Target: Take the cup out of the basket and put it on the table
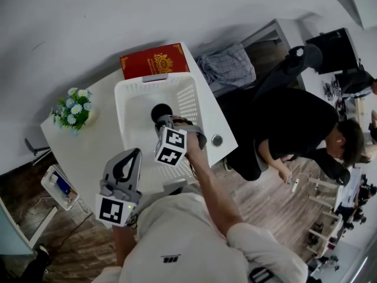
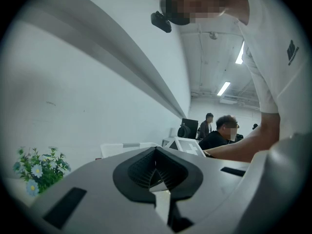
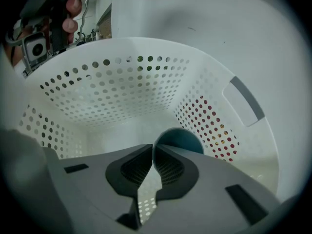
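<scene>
A white perforated basket (image 1: 154,82) stands on the white table (image 1: 88,146). A dark teal cup (image 1: 160,111) sits at its bottom. My right gripper (image 1: 166,121) reaches steeply down into the basket. In the right gripper view its jaws (image 3: 153,147) are pinched nearly together on the left rim of the cup (image 3: 181,139), with the basket wall (image 3: 146,57) all round. My left gripper (image 1: 135,153) hovers over the table just in front of the basket, pointing about level. In the left gripper view it (image 2: 156,151) is shut with nothing between its tips.
A red book (image 1: 154,61) lies behind the basket and a pot of flowers (image 1: 73,108) stands at the table's left corner. A small round object (image 1: 217,140) lies right of the basket. A device (image 1: 59,186) sits off the table's left. A seated person (image 1: 306,128) is at the right.
</scene>
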A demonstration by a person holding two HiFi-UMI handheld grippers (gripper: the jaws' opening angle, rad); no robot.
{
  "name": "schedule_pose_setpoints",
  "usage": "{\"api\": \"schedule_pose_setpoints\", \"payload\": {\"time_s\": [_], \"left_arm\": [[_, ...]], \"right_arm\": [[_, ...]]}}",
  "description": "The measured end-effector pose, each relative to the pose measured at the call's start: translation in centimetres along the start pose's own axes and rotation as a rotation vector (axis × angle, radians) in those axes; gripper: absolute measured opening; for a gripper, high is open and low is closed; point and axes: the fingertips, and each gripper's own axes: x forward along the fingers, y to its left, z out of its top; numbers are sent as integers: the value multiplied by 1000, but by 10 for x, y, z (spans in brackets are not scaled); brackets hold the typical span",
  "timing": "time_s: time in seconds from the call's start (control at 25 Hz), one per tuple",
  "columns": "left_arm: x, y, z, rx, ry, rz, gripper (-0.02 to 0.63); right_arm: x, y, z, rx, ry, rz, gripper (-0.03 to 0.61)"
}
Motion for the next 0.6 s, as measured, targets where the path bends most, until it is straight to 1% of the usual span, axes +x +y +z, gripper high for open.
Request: {"api": "schedule_pose_setpoints", "payload": {"time_s": [0.12,0.36,0.6], "left_arm": [[2,-1,0,3,0,-1,9],[3,-2,-1,5,3,-2,9],[2,-6,0,13,0,-5,9]], "right_arm": [[-2,3,2,7,-9,19,32],[-5,6,0,11,-14,27,32],[-12,9,-1,9,-19,18,32]]}}
